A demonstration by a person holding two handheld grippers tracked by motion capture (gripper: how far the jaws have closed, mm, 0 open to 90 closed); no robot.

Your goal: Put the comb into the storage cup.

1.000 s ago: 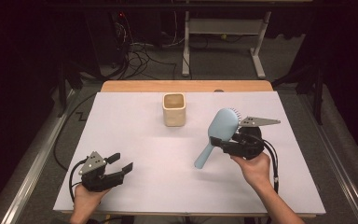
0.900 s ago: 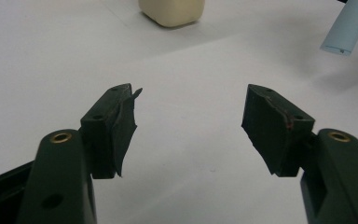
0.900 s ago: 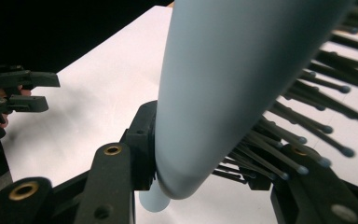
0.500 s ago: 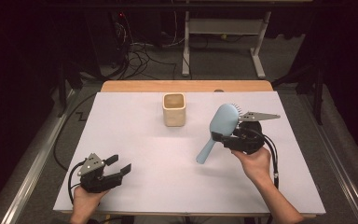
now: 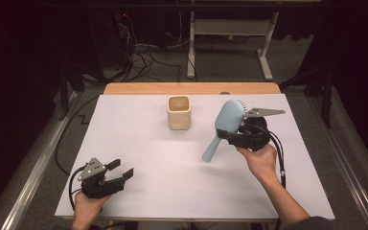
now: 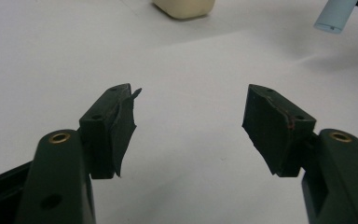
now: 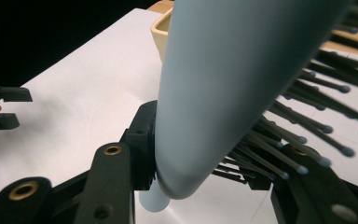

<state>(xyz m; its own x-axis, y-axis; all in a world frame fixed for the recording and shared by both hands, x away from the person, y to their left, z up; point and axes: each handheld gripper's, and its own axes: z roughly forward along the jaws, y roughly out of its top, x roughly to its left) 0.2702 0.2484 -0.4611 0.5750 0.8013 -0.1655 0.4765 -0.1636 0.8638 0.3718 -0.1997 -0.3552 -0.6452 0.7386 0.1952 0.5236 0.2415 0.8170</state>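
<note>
Since a second ago the right gripper (image 5: 237, 135), clamped on the brush (image 5: 226, 125) right of centre, has barely lifted it toward the cup (image 5: 178, 112), likely its goal, while the left gripper (image 5: 120, 173) rests lower left, jaws apart.

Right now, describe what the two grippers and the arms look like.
Both are black two-jaw tools. The left gripper carries a grey three-cornered plate, brass-coloured rivets at the jaw joints, worn black pads, and a black cable looping behind it. The right gripper has the same grey plate and a black cable trailing along the forearm. The forearms are bare.
</note>
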